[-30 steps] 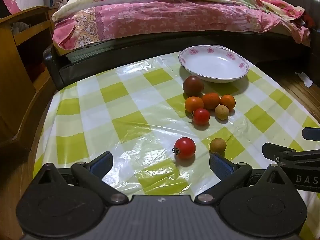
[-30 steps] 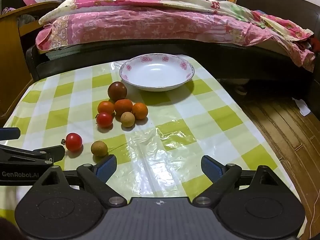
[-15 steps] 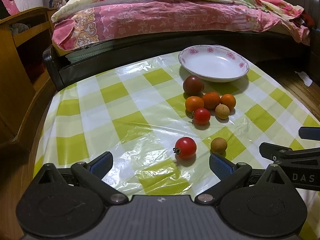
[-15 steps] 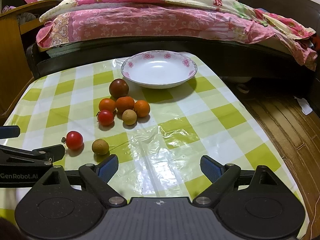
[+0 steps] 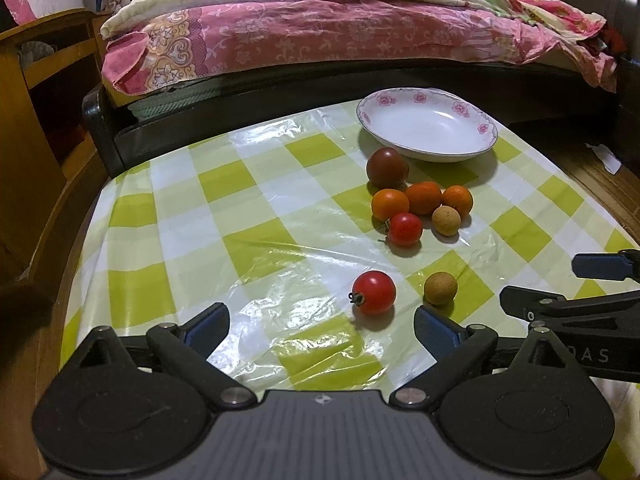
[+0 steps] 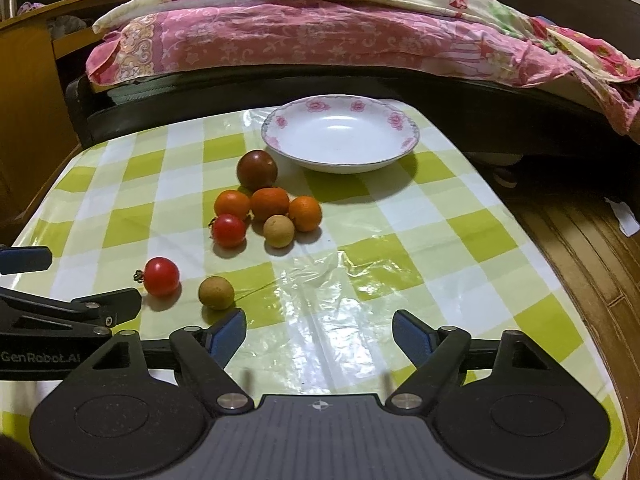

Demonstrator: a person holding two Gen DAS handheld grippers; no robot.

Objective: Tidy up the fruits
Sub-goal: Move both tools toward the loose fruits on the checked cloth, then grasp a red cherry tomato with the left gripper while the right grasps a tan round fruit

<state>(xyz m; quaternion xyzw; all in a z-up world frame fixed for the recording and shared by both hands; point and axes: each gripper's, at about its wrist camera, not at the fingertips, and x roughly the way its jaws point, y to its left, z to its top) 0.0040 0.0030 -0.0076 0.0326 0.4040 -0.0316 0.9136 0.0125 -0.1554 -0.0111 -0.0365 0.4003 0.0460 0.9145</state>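
Observation:
A white floral plate (image 5: 428, 128) (image 6: 340, 136) stands empty at the table's far side. In front of it lies a cluster of fruit: a dark tomato (image 5: 387, 167) (image 6: 257, 169), orange fruits (image 5: 423, 198) (image 6: 270, 203), a red tomato (image 5: 405, 229) (image 6: 228, 230) and a tan longan (image 5: 445, 220) (image 6: 279, 231). Nearer lie a red tomato (image 5: 374, 292) (image 6: 161, 276) and a tan longan (image 5: 440, 288) (image 6: 216, 292). My left gripper (image 5: 322, 326) is open and empty just short of them. My right gripper (image 6: 320, 334) is open and empty, to their right.
The table (image 5: 168, 240) has a green-and-white checked plastic cover. A bed with a pink quilt (image 5: 320, 32) stands beyond its far edge. A wooden shelf (image 5: 36, 120) stands to the left. Wooden floor (image 6: 580, 240) lies to the right.
Both grippers have edged slightly forward over the table. The right gripper has moved closer to the fruit. No fruit has moved.

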